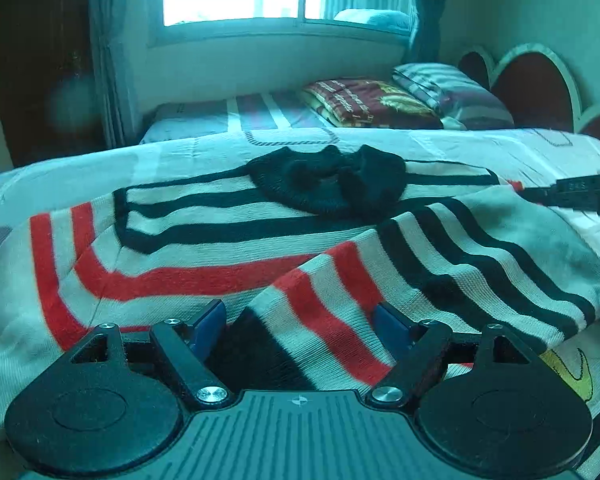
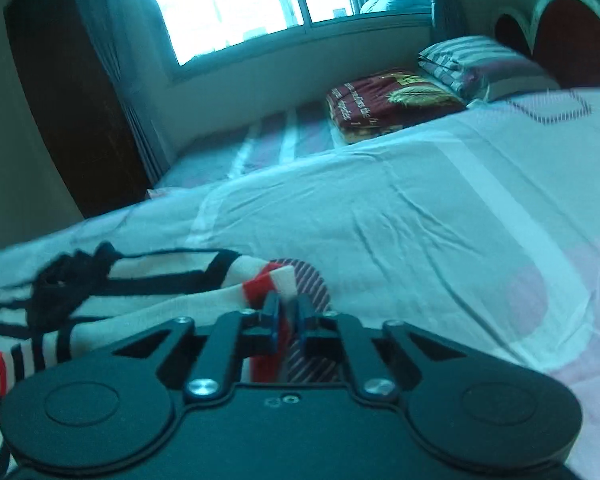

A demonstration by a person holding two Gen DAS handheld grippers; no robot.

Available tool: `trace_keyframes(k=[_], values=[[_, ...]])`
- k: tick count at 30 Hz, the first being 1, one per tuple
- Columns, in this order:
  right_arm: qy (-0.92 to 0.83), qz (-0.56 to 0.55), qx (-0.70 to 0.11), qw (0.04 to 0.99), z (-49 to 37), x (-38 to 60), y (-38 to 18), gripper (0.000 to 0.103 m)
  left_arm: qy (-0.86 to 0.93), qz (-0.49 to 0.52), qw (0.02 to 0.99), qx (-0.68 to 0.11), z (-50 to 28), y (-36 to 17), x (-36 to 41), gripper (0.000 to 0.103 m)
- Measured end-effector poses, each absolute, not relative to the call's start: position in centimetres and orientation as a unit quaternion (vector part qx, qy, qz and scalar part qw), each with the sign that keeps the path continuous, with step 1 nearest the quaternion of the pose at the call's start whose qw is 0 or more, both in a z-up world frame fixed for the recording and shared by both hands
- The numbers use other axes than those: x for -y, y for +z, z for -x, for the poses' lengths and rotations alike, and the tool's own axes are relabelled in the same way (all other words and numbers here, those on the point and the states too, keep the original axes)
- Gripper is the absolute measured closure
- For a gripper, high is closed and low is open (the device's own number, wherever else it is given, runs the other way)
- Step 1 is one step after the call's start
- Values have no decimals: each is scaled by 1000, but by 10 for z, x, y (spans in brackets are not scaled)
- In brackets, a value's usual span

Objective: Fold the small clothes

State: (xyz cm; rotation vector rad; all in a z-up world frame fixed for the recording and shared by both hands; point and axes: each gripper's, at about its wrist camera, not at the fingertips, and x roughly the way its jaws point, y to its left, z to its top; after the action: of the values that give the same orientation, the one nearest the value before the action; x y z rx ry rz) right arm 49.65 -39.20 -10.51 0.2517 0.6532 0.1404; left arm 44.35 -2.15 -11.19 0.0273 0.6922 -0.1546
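While the striped sweater (image 1: 260, 240) lay spread across the bed (image 2: 420, 216), the left gripper (image 1: 300, 320) hovered low over a folded-over part of it, its jaws wide apart with fabric between them but not pinched. The right gripper (image 2: 288, 312) had its jaws closed on the sweater's red-and-white edge. A folded blanket (image 2: 392, 100) and pillow (image 2: 480, 68) sat near the headboard (image 2: 560, 36).

Left tongs (image 1: 300, 320) spread wide, low, level. Right tongs (image 2: 288, 312) nearly closed, pinching cloth.
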Motion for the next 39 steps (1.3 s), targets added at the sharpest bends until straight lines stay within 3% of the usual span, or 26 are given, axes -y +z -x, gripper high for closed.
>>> trace_keyframes(k=[7,9,10,12,17,19,20,22,30,35,39], values=[[59,-80,-318,943,-494,382,-100,92,-69,-9,940,-335,-440,-112,16,22],[44,-61,-311,948,-490,379,-92,76,-59,-6,939,-339,-441,-105,16,22],[37,-54,-290,955,-483,379,-83,74,-53,0,943,-329,-440,-98,16,22],[59,-50,-257,963,-471,377,-68,77,-60,12,951,-302,-441,-85,20,22],[97,36,-287,952,-490,345,-74,95,-89,3,950,-300,-469,-78,64,22],[68,71,-310,946,-501,342,-89,95,-66,-23,940,-334,-486,-91,83,22],[55,73,-307,947,-503,348,-98,88,-44,-39,931,-360,-494,-103,88,18],[55,35,-313,948,-507,361,-98,86,-36,-11,934,-354,-494,-108,79,11],[114,33,-289,950,-474,343,-67,89,-25,17,942,-335,-469,-97,60,11],[149,113,-318,930,-468,298,-95,92,-11,7,937,-350,-472,-110,57,10],[152,92,-319,931,-464,291,-76,91,6,-7,940,-341,-460,-98,47,10]])
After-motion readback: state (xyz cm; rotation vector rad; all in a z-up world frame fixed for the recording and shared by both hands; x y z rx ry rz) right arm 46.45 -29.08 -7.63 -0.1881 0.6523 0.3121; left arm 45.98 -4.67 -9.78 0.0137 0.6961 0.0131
